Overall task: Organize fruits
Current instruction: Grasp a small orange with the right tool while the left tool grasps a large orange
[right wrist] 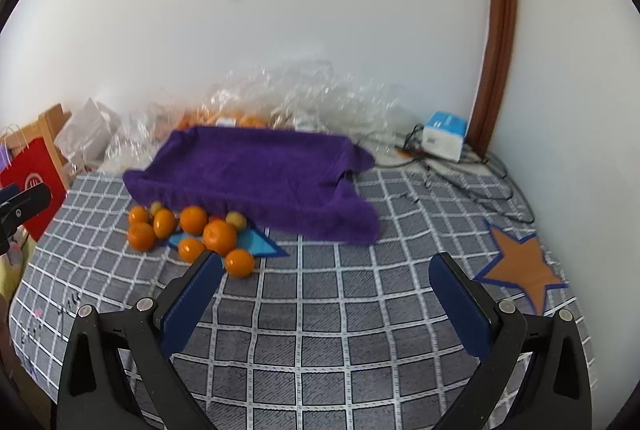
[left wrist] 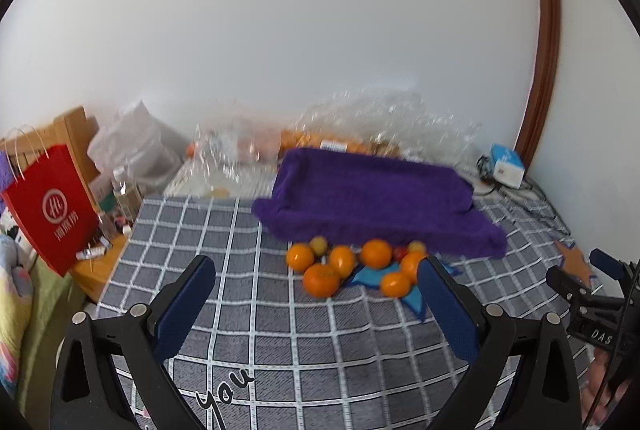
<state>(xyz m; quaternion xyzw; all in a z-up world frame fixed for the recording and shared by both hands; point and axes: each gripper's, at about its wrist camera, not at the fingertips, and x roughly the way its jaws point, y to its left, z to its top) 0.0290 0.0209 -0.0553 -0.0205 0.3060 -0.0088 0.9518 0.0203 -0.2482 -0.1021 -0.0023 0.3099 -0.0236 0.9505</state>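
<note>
Several oranges (left wrist: 321,280) lie in a cluster on the grey checked cloth (left wrist: 280,342), with small yellow-green fruits (left wrist: 319,244) and a small red one (left wrist: 400,251) among them. They rest partly on a blue star patch (right wrist: 256,244), just in front of a purple towel-covered tray (left wrist: 372,198). The cluster also shows in the right wrist view (right wrist: 219,236). My left gripper (left wrist: 316,266) is open and empty, just short of the oranges. My right gripper (right wrist: 326,262) is open and empty, to the right of the cluster (right wrist: 239,263).
Crumpled clear plastic bags (left wrist: 376,118) lie behind the tray against the wall. A red paper bag (left wrist: 52,206) and bottles stand at the left. A white-blue box (right wrist: 444,134) with cables sits at the back right. An orange star patch (right wrist: 520,266) marks the cloth on the right.
</note>
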